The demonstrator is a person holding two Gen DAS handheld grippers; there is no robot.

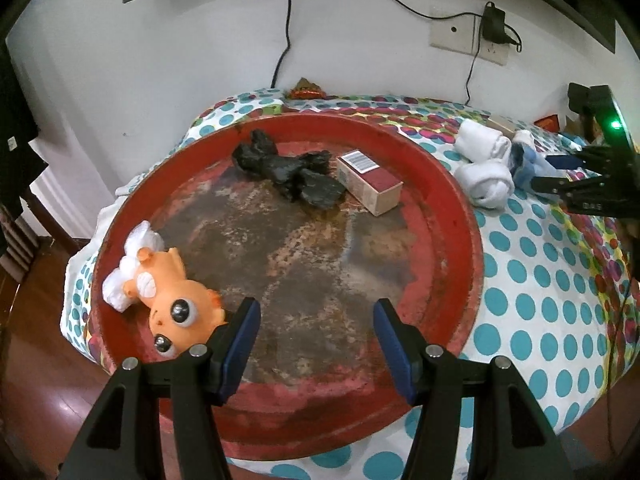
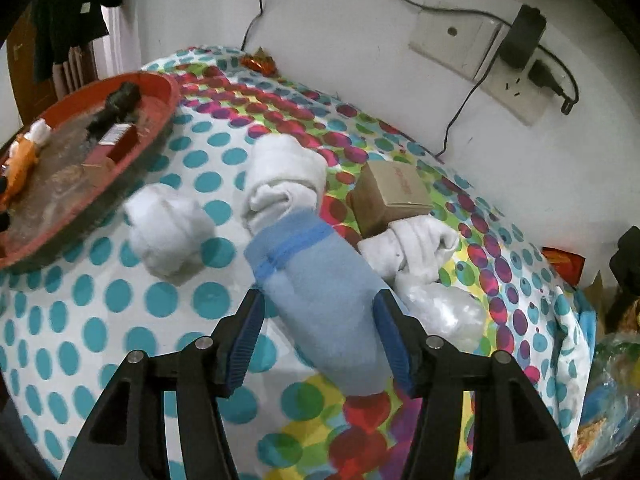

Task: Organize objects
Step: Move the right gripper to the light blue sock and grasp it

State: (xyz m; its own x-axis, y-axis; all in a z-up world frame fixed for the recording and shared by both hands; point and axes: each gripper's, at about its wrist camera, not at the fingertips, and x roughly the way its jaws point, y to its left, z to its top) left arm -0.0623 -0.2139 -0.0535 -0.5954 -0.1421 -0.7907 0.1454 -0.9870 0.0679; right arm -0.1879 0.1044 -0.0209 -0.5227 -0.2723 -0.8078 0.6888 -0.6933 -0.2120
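Note:
My right gripper [image 2: 316, 324] stands open astride a rolled light-blue sock [image 2: 320, 280] that lies on the dotted cloth; the pads sit close to its sides without squeezing it. White sock rolls [image 2: 168, 232] [image 2: 284, 176] [image 2: 412, 244] lie around it. My left gripper [image 1: 316, 336] hangs open and empty over the near part of a worn red round tray [image 1: 460, 208]. The tray holds an orange toy fish [image 1: 176, 300], a black lump [image 1: 288, 168] and a small red-and-tan box [image 1: 368, 182]. The left wrist view shows the right gripper [image 1: 554, 172] at the far right by the blue sock [image 1: 524, 160].
A brown cardboard box [image 2: 392, 192] and a clear plastic bag [image 2: 444, 312] lie just beyond the socks. The wall with a socket and charger [image 2: 520, 40] backs the table. A candy wrapper [image 2: 258, 62] sits at the far edge. Clutter fills the lower right corner [image 2: 608, 392].

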